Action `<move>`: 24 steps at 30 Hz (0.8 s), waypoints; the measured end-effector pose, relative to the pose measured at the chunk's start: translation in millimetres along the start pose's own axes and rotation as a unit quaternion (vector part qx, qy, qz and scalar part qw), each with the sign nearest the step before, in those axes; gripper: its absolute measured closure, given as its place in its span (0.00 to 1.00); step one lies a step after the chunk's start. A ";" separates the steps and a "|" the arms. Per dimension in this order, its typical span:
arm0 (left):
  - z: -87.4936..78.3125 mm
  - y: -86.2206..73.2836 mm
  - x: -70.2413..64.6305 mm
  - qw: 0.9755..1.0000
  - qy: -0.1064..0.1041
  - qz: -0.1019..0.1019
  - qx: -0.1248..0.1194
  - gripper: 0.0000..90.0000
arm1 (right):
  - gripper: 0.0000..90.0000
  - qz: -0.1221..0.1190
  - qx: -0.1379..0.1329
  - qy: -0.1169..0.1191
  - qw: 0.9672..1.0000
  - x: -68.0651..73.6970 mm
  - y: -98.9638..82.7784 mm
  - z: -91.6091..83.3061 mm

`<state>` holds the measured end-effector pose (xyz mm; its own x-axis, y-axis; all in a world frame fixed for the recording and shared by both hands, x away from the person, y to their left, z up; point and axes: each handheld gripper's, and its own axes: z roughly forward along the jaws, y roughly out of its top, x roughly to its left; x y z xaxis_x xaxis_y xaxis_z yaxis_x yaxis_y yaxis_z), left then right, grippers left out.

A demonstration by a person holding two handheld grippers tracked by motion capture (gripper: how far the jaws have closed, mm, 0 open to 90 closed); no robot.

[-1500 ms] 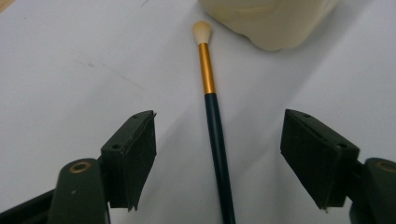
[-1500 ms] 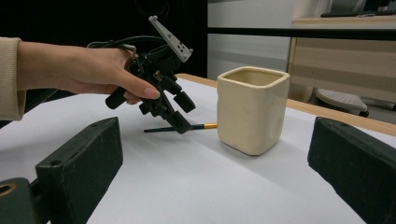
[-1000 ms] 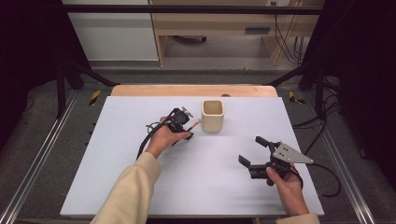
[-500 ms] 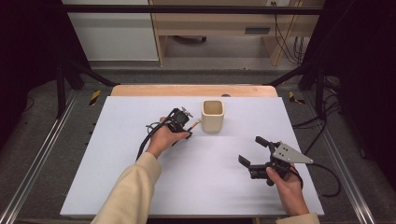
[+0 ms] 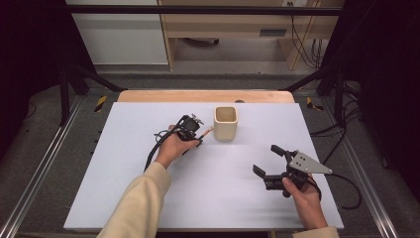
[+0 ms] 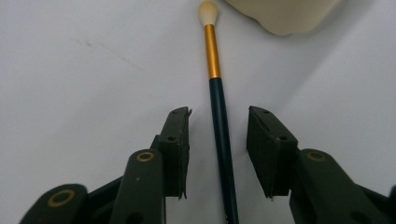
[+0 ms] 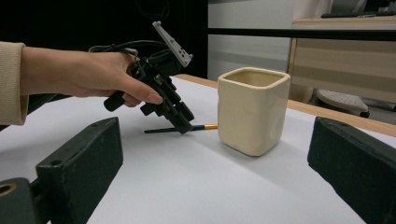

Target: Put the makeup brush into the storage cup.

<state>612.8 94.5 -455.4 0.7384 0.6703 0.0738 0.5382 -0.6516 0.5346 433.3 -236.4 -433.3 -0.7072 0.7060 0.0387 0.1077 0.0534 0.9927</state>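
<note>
The cream square cup (image 5: 226,122) stands upright on the counter (image 5: 124,163), its inside hidden, the brush (image 6: 219,116) lying beside it between the left hand-held gripper's (image 6: 218,149) closing, not-yet-touching jaws, while the right hand-held gripper (image 5: 270,159) gapes wide.

Left tongs (image 6: 218,154) have just been closing around the brush (image 6: 219,121) lying on the worktop (image 6: 84,84) beside the cup (image 6: 285,16); the brush handle sits between the pads, gaps still visible on both sides.
</note>
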 end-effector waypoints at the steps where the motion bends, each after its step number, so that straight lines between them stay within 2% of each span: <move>1: -0.2 0.0 0.1 1.000 0.000 -0.001 0.000 0.66 | 0.04 -0.001 0.000 0.000 1.000 -0.1 0.0 0.0; 6: 0.2 0.4 0.4 1.000 0.001 -0.009 -0.006 0.70 | 0.04 0.000 -0.002 0.001 1.000 0.3 0.2 0.4; 18: 1.8 1.0 -0.2 1.000 0.003 -0.010 -0.005 0.76 | 0.04 0.000 -0.001 0.001 1.000 0.4 0.3 0.4; 24: 1.9 0.8 0.4 1.000 0.002 -0.012 -0.006 0.82 | 0.04 0.000 -0.001 0.002 1.000 0.4 0.2 0.3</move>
<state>614.2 93.6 -456.5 0.7235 0.6873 0.0644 0.5511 -0.6313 0.5456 433.3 -235.9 -433.1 -0.7094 0.7037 0.0386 0.1062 0.0525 0.9930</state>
